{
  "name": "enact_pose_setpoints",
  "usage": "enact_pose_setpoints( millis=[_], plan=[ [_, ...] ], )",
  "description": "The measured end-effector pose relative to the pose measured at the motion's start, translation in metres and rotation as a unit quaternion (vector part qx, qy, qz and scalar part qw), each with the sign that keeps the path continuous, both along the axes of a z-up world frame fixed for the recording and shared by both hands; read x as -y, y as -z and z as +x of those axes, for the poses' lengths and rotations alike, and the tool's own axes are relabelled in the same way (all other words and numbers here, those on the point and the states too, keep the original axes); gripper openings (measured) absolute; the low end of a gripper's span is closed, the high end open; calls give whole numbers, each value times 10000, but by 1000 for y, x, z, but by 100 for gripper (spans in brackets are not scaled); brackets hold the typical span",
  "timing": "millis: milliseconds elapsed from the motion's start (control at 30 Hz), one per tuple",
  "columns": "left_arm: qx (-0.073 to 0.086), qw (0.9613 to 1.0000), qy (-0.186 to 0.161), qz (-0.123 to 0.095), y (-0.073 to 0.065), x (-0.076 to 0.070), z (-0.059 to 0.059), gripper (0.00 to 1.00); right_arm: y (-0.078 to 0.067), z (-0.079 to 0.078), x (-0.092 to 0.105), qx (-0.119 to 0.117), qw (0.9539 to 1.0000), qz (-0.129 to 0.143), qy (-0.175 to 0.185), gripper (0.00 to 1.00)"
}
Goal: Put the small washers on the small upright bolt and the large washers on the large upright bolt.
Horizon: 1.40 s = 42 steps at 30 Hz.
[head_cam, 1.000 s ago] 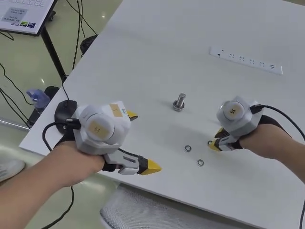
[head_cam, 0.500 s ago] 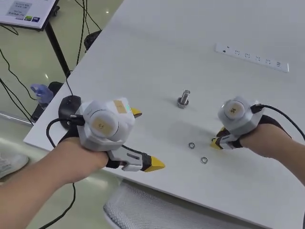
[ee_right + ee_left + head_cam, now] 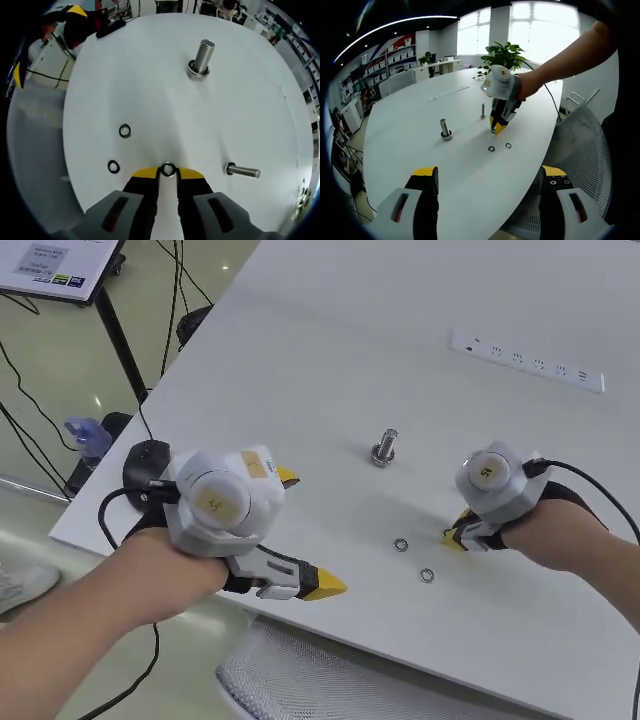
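Observation:
The large bolt (image 3: 384, 448) (image 3: 202, 57) (image 3: 444, 129) stands upright mid-table with a washer around its base. The small bolt (image 3: 242, 171) (image 3: 483, 110) stands to its right. My right gripper (image 3: 452, 538) (image 3: 168, 172) (image 3: 498, 128) points down at the table, its yellow tips shut on a small washer (image 3: 168, 169) that lies flat. Two loose washers (image 3: 401, 545) (image 3: 427, 575) (image 3: 125, 131) (image 3: 114, 166) lie just to its left. Near the table's front edge my left gripper (image 3: 305, 532) (image 3: 489, 172) hovers open, holding nothing.
A white power strip (image 3: 527, 363) (image 3: 447, 93) lies at the back of the white table (image 3: 300, 360). A mesh chair (image 3: 300, 685) stands under the near edge. Cables and a trolley leg (image 3: 115, 335) are on the floor at left.
The camera shifted slightly. The right gripper's tips have closed in over the washer that lay beside them a second ago. The left gripper has held its place.

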State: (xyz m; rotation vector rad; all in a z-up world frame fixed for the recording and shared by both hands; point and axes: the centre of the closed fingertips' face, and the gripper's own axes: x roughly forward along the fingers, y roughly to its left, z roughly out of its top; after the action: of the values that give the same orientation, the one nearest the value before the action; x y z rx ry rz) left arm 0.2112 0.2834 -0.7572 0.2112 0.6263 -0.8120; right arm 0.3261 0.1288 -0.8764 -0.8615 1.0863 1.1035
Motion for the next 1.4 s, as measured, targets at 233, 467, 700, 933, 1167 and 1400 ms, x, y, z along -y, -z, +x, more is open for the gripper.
enact_pose_setpoints(
  millis=[233, 467, 700, 933, 1167, 1400],
  plan=[
    [12, 10000, -13, 11, -1, 1, -2, 82, -4, -7, -1, 27, 10000, -72, 17, 13],
    [10, 10000, -15, 24, -2, 3, -5, 82, -6, -11, -1, 2, 9999, -102, 58, 13],
    [64, 9999, -90, 62, -4, 1, -4, 81, -12, -13, 6, -31, 9999, -51, 147, 13],
    [96, 9998, -145, 62, -5, 1, 0, 81, -26, -6, 30, 17, 9998, -89, 201, 13],
    [90, 9998, -95, 131, -6, 1, 0, 81, -39, 10, 53, 148, 9993, -80, 328, 13],
    [67, 9998, -85, 138, -6, 2, -2, 82, -50, 23, 63, 227, 9990, -76, 373, 13]
  ],
)
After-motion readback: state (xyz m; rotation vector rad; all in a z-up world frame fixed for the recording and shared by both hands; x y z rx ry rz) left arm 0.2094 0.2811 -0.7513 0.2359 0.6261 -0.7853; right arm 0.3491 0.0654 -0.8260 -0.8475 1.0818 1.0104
